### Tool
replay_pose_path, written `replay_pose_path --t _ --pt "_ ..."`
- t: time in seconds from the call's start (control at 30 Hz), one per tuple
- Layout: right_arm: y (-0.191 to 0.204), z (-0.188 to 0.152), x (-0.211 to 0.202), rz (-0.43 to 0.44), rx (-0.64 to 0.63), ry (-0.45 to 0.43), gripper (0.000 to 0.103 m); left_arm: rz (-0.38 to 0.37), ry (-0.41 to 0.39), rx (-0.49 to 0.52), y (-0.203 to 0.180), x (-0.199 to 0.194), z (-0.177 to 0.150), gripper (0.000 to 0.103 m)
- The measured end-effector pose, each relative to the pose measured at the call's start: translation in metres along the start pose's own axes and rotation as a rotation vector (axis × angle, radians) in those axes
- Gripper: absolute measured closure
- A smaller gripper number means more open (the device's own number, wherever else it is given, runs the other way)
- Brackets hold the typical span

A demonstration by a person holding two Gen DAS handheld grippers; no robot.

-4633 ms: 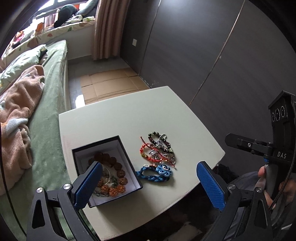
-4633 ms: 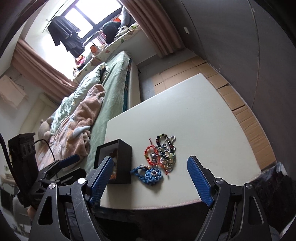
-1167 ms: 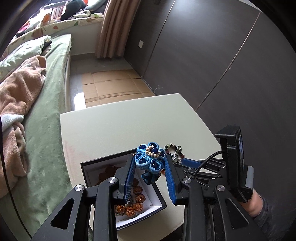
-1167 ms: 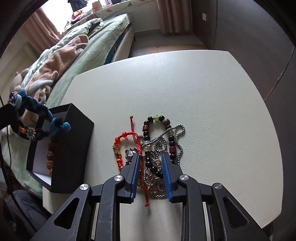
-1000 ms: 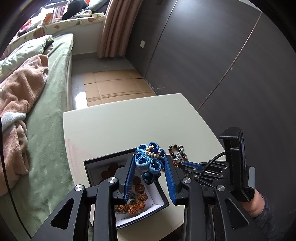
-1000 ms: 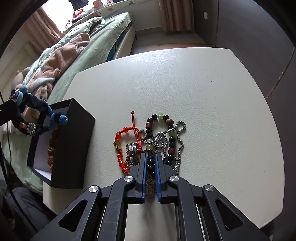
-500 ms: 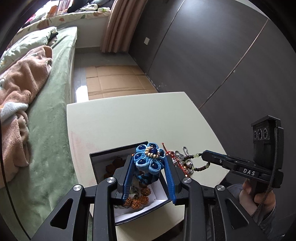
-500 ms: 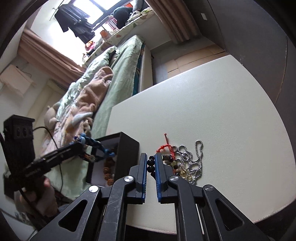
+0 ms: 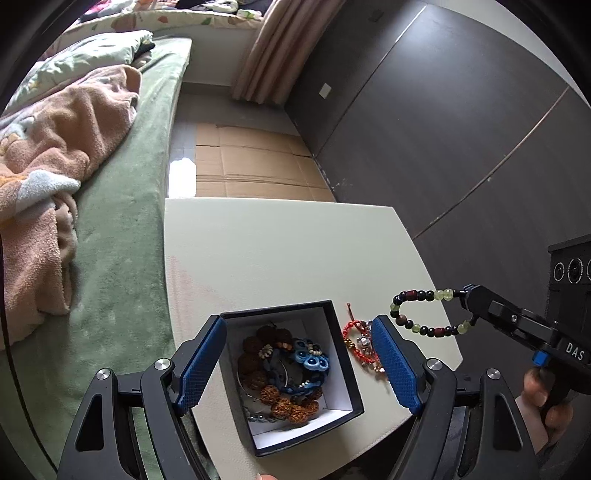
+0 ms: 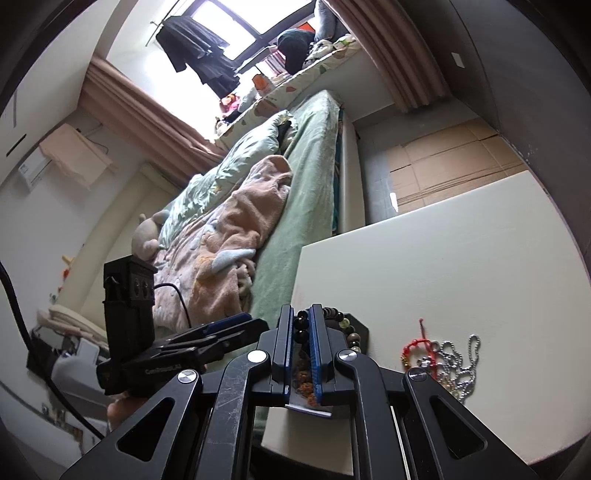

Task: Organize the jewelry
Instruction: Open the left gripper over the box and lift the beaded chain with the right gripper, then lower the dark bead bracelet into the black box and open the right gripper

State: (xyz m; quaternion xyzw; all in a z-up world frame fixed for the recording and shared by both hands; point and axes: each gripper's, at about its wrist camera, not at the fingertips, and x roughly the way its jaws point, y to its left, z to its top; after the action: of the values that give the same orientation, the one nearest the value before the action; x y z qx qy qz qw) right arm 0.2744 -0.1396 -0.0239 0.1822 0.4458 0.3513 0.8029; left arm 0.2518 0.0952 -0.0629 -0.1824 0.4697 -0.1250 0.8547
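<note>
Left wrist view showing the left gripper (image 9: 301, 363) spread wide and hovering over the black box (image 9: 343, 384) holding the blue bracelet (image 9: 308, 363), the right gripper (image 9: 467, 304), lettered "DAS", apparently pinching the beaded bracelet (image 9: 417, 325) above the table (image 9: 280, 251).

The left wrist view looks steeply down from close above the near left part of the desk (image 9: 280, 243), facing the far floor, with the bed (image 9: 122, 221) on the left. The right wrist view sits low at the desk's (image 10: 443, 258) near edge, tilted up toward the bed (image 10: 306, 177) and window (image 10: 229, 29). Both share the desk, the bed and the black box (image 9: 343, 369) (image 10: 360, 328); each also catches the other's gripper (image 9: 466, 303) (image 10: 221, 326).
</note>
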Motion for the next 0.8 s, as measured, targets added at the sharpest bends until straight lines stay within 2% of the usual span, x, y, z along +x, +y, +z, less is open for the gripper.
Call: replay_pose_path --t 0.2,0.37,0.4,0.43,0.5,0.8 --pt "0.014 -0.009 0.033 0.041 -0.015 0.061 0.093 0.024 0.0 -0.042 0.017 0.0 0.003 0.022" --pt "0.002 -0.016 0.054 0.051 0.022 0.111 0.091 0.033 -0.002 -0.052 0.022 -0.001 0.002 0.022" --pt "-0.003 -0.017 0.053 0.057 0.041 0.113 0.084 0.033 -0.001 -0.052 0.022 0.0 0.002 0.022" --pt "-0.006 -0.018 0.051 0.054 0.052 0.106 0.071 0.034 0.0 -0.051 0.021 0.001 0.002 0.022" --pt "-0.013 -0.019 0.04 0.033 0.063 0.071 0.052 0.035 0.006 -0.045 0.019 0.004 0.001 0.022" --pt "-0.047 -0.019 -0.006 -0.057 0.124 -0.002 0.049 0.023 0.015 0.02 -0.014 0.017 -0.001 0.022"
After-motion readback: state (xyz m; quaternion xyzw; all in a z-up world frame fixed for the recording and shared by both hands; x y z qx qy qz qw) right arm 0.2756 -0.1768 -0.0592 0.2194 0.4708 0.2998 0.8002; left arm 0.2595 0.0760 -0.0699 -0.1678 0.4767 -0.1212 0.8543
